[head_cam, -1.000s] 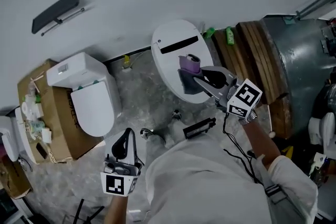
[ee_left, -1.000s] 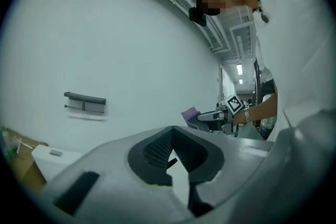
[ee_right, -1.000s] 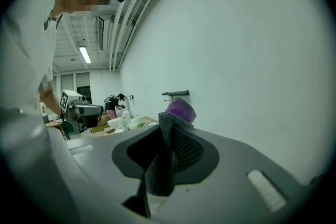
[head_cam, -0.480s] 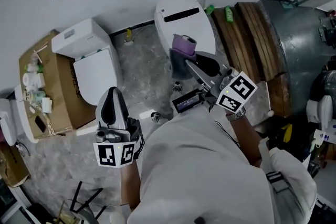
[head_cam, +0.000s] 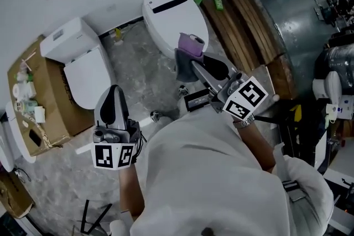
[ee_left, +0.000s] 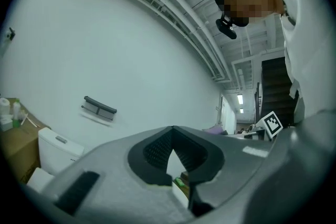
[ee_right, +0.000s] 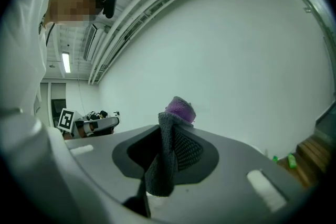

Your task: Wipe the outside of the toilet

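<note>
Two tools are in view: the right tool (head_cam: 194, 66) is clamped on a grey-and-purple cloth (ee_right: 164, 160), held by the front edge of the white oval toilet (head_cam: 166, 16) that stands against the wall. The left tool (ee_left: 172, 134) has its jaws pressed together on nothing, near a second toilet (head_cam: 88, 74).

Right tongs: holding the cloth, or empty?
Holding it. The right tongs are shut on the grey-and-purple cloth, which hangs pinched between them in the right gripper view.

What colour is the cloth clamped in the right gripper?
The cloth is dark grey with a purple end; clearest in the right gripper view.
</note>
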